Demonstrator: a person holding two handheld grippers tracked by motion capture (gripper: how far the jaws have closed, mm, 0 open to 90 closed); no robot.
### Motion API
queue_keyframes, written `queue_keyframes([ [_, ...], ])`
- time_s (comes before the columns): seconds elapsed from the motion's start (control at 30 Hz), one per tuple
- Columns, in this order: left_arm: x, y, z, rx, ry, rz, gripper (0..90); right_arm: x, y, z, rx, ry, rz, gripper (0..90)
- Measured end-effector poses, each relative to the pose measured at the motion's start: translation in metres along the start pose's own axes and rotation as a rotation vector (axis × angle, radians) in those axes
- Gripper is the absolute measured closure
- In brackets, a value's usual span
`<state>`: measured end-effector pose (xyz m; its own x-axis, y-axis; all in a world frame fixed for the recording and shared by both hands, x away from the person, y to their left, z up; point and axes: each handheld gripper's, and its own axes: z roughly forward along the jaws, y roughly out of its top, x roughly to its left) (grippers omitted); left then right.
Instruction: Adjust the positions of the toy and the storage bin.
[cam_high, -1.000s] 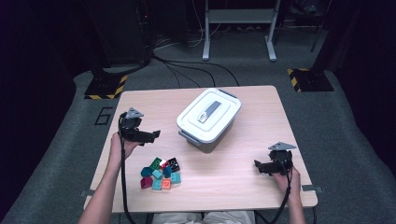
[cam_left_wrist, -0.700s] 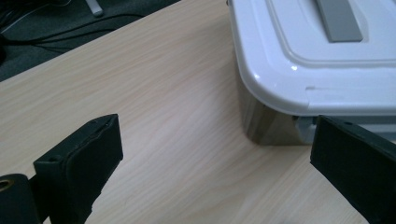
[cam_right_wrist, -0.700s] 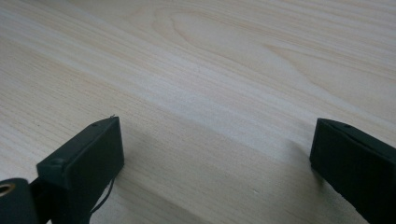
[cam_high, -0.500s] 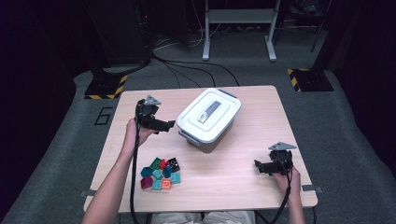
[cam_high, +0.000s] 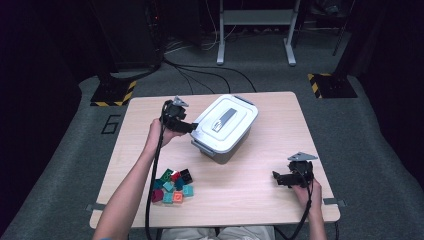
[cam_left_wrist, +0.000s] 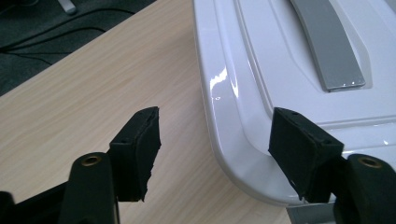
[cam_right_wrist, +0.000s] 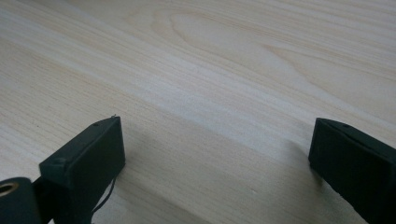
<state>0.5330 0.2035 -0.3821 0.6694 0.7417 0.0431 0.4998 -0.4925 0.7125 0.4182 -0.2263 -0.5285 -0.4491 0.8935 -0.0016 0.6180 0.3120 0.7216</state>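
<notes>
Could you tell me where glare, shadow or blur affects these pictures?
High view: the light wooden table is evenly lit, the surrounding floor falls into darkness. Left gripper view: bright glare streaks on the glossy white plastic box lid, the close black pads slightly soft. Right gripper view: wood grain sharp, soft shadows beside the right gripper pads.

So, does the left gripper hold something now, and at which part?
Nothing is gripped yet. The left gripper has just been closing around the corner rim of the white box lid, but its pads do not visibly press on it.
</notes>
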Motion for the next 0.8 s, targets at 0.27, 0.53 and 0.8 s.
queue_keyframes([
  [0.27,0.0026,0.0,0.0071,0.03,-0.017,0.0,45.3,0.0,0.0,0.0,0.0,0.0,0.0,3.2],
  [0.53,0.003,0.0005,0.0071,0.045,0.005,-0.018,59.6,0.0,0.0,0.0,0.0,-0.001,-0.001,3.2],
  [0.8,0.0062,0.0005,0.007,0.044,0.011,-0.027,59.0,0.0,0.0,0.0,0.0,-0.001,-0.001,3.2],
])
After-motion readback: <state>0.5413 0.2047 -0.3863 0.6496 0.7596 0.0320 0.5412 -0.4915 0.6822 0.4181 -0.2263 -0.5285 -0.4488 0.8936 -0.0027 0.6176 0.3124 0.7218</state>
